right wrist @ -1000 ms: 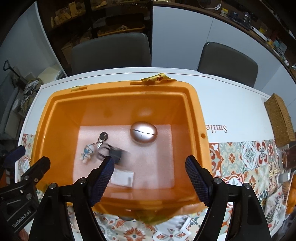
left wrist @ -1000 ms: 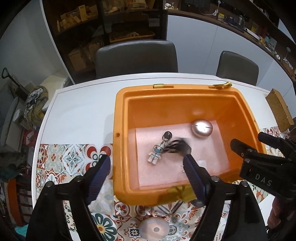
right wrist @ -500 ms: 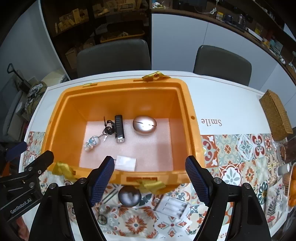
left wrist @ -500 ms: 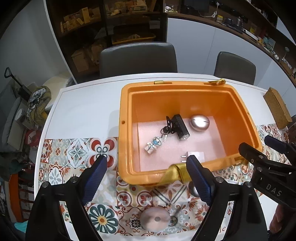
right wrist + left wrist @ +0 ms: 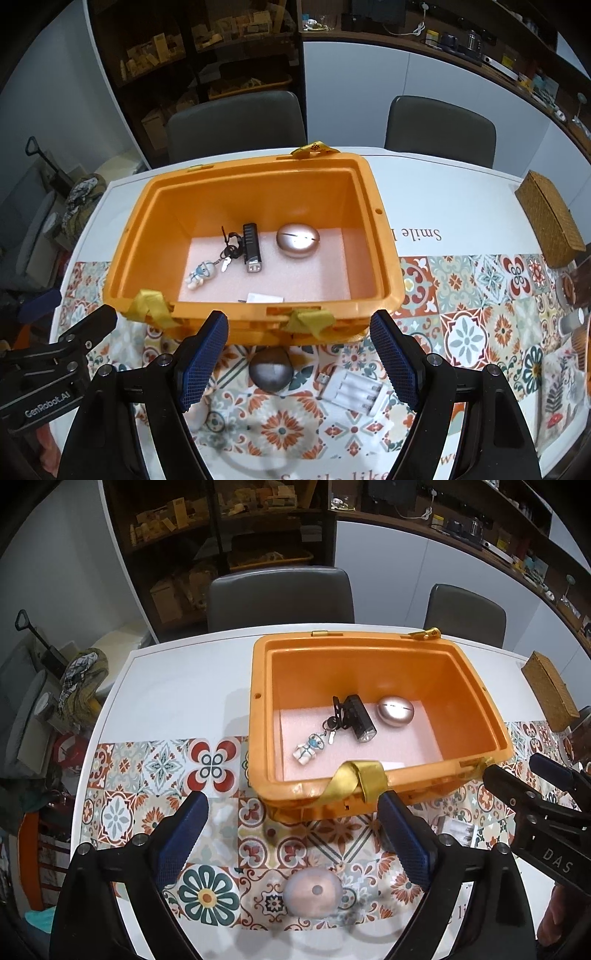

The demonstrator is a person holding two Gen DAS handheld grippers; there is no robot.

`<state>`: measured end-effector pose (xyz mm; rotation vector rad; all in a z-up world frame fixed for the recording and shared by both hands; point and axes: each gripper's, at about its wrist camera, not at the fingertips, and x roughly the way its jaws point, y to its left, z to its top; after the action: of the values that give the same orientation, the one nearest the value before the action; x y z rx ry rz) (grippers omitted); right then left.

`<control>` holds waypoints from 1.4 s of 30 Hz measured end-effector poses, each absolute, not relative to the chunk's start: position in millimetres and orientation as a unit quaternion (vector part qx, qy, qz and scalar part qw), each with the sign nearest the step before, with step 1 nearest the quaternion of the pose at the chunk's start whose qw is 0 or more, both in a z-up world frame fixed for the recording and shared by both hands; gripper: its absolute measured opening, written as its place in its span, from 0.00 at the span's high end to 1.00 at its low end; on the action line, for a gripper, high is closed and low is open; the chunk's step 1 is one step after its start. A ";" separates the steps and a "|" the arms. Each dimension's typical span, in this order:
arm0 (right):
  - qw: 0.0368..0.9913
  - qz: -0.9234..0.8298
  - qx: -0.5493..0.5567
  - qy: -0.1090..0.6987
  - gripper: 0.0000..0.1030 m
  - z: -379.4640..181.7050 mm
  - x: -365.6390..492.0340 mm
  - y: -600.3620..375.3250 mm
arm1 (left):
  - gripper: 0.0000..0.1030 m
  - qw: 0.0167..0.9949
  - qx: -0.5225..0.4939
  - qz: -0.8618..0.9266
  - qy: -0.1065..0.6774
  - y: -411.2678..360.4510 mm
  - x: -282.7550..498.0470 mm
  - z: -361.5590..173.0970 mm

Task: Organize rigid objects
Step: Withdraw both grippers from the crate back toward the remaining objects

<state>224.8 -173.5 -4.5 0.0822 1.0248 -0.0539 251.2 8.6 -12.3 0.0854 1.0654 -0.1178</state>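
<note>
An orange bin (image 5: 260,716) (image 5: 380,236) stands on the table. On its pink foam floor lie a black bike light (image 5: 358,718) (image 5: 252,248), a keychain with a small figure (image 5: 308,747) (image 5: 201,274), a silver oval case (image 5: 395,709) (image 5: 297,239) and a white card (image 5: 264,297). My left gripper (image 5: 291,834) is open and empty, above the table in front of the bin. My right gripper (image 5: 298,360) is open and empty, also in front of the bin. On the table lie a pink round disc (image 5: 314,890), a dark round object (image 5: 270,369) and a white battery case (image 5: 351,392).
A patterned tile mat (image 5: 155,764) covers the table's near part. A wicker box (image 5: 550,690) (image 5: 550,221) sits at the right edge. Two grey chairs (image 5: 279,598) stand behind the table. Yellow tape strips (image 5: 356,779) hang on the bin's near rim.
Both grippers have pulled back and up from over the bin to in front of it. The black bike light, blurred in motion a second ago, now lies still in the bin.
</note>
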 end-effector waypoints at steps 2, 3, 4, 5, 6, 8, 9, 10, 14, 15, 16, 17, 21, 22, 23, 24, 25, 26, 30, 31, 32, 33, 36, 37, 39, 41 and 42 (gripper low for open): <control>0.873 -0.025 0.038 0.486 0.23 -3.1 219.7 -172.8 | 0.09 0.859 0.040 -0.059 0.507 9.2 246.0 -12.0; 0.874 -0.026 0.037 0.484 0.23 -2.2 216.0 -172.3 | 0.09 0.859 0.041 -0.060 0.507 9.1 244.3 -12.5; 0.875 -0.026 0.037 0.482 0.23 -1.5 213.2 -172.1 | 0.09 0.859 0.042 -0.061 0.507 9.1 241.9 -12.9; 0.876 -0.026 0.037 0.480 0.23 -1.3 211.1 -172.1 | 0.09 0.859 0.044 -0.062 0.506 8.8 238.9 -13.4; 0.877 -0.027 0.036 0.478 0.23 -1.7 207.4 -172.1 | 0.09 0.859 0.045 -0.062 0.505 8.7 236.5 -13.6; 0.878 -0.025 0.037 0.477 0.23 -3.2 203.8 -171.8 | 0.09 0.860 0.049 -0.062 0.503 7.9 231.1 -14.4; 0.877 -0.026 0.037 0.478 0.23 -4.4 201.5 -171.6 | 0.09 0.861 0.050 -0.062 0.502 7.4 228.5 -14.8; 0.877 -0.027 0.036 0.478 0.23 -5.9 199.2 -171.4 | 0.09 0.861 0.051 -0.062 0.502 7.1 226.8 -15.3; 0.878 -0.026 0.038 0.476 0.23 -10.2 191.5 -171.1 | 0.09 0.862 0.050 -0.065 0.501 7.2 217.9 -17.7; 0.878 -0.025 0.038 0.476 0.23 -11.1 189.8 -171.1 | 0.09 0.862 0.049 -0.066 0.501 7.5 215.8 -18.4; 0.878 -0.023 0.040 0.477 0.23 -12.6 187.4 -170.9 | 0.09 0.861 0.048 -0.067 0.501 7.7 214.6 -18.9; 0.878 -0.022 0.041 0.477 0.23 -13.6 185.1 -171.1 | 0.09 0.861 0.047 -0.068 0.501 8.2 212.8 -19.5; 0.879 -0.021 0.045 0.474 0.23 -15.0 177.4 -171.8 | 0.09 0.860 0.040 -0.071 0.503 11.1 205.6 -23.6; 0.880 -0.021 0.046 0.472 0.23 -15.2 175.0 -171.5 | 0.09 0.860 0.038 -0.071 0.504 11.3 204.4 -25.0; 0.882 -0.020 0.047 0.469 0.23 -15.3 172.5 -170.9 | 0.09 0.859 0.037 -0.073 0.505 11.8 202.3 -26.6; 0.882 -0.019 0.046 0.468 0.23 -15.5 170.7 -170.0 | 0.09 0.859 0.036 -0.074 0.506 12.0 200.1 -28.5; 0.883 -0.020 0.045 0.467 0.23 -15.7 169.3 -169.8 | 0.09 0.858 0.036 -0.074 0.507 12.3 197.9 -30.3; 0.884 -0.019 0.044 0.465 0.23 -16.0 167.7 -169.0 | 0.09 0.856 0.035 -0.075 0.510 12.6 195.4 -33.2; 0.884 -0.016 0.040 0.465 0.23 -21.1 160.4 -165.5 | 0.09 0.852 0.033 -0.079 0.517 12.8 188.6 -41.7; 0.884 -0.014 0.040 0.466 0.23 -23.3 158.7 -164.5 | 0.09 0.850 0.033 -0.079 0.519 13.3 187.6 -43.6; 0.883 -0.012 0.040 0.467 0.23 -25.7 156.6 -163.8 | 0.09 0.849 0.032 -0.079 0.522 13.4 186.2 -46.6; 0.883 -0.012 0.040 0.467 0.23 -27.6 154.9 -163.3 | 0.09 0.847 0.030 -0.080 0.525 13.7 185.0 -49.5; 0.879 -0.007 0.044 0.474 0.23 -36.3 149.8 -162.4 | 0.09 0.842 0.025 -0.083 0.533 14.5 182.6 -57.1; 0.878 -0.006 0.044 0.476 0.23 -38.0 148.8 -162.0 | 0.09 0.840 0.025 -0.083 0.535 14.7 181.8 -59.6; 0.877 -0.006 0.044 0.478 0.23 -42.3 146.6 -161.1 | 0.09 0.838 0.022 -0.084 0.538 14.4 180.7 -63.5; 0.876 -0.008 0.044 0.479 0.23 -45.4 144.7 -160.7 | 0.09 0.836 0.020 -0.088 0.541 14.3 178.9 -67.2; 0.876 -0.008 0.045 0.480 0.23 -46.9 143.6 -160.4 | 0.09 0.835 0.019 -0.088 0.543 14.1 178.1 -69.4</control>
<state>143.6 -160.4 -46.9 0.0935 1.0008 -0.0173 178.1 14.1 -69.4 0.0411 1.1492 -0.1871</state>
